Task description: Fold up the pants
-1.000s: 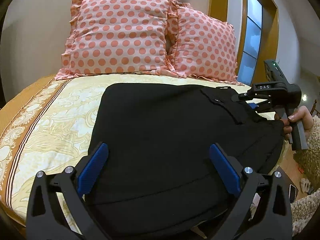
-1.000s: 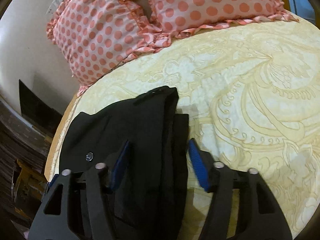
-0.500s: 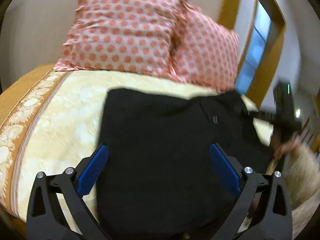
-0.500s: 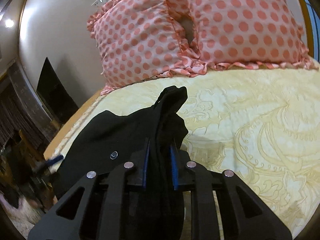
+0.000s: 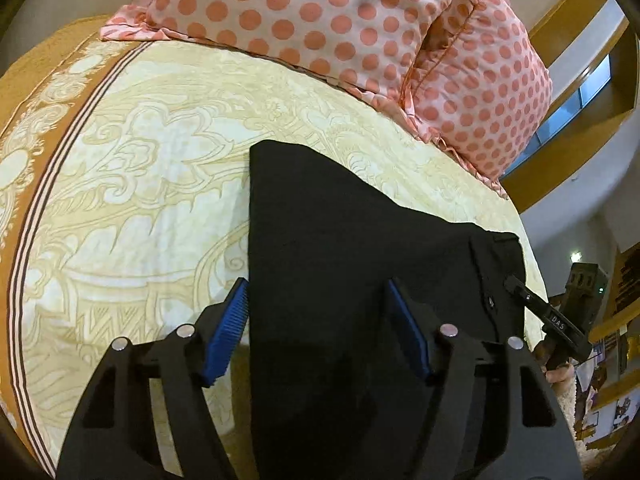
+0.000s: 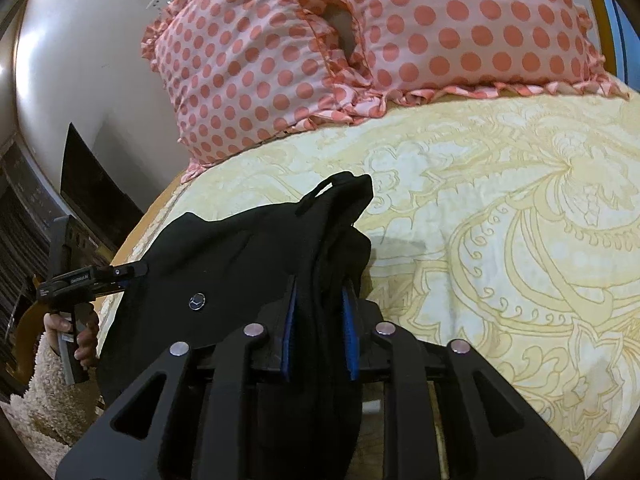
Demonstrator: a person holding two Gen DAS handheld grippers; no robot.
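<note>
pants [image 5: 340, 264]: black, flat on bed [image 5: 132, 184], near pillows [image 5: 360, 28]
left gripper [image 5: 318, 330]: jaws apart, closing astride pants' edge; not yet pinching
right gripper [image 6: 318, 330]: clamped on bunched waistband, jaws easing slightly
advice: seat left grip fully; lift both ends level

Matt black cloth pants [image 5: 340, 248]; smooth printed cotton bedsheet [image 5: 132, 184].

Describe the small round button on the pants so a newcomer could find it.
Start at the yellow bed below the dotted pillows. On the black pants lying there, left of the right gripper, sits the button: shiny and silver, the only bright spot on the dark cloth.
</note>
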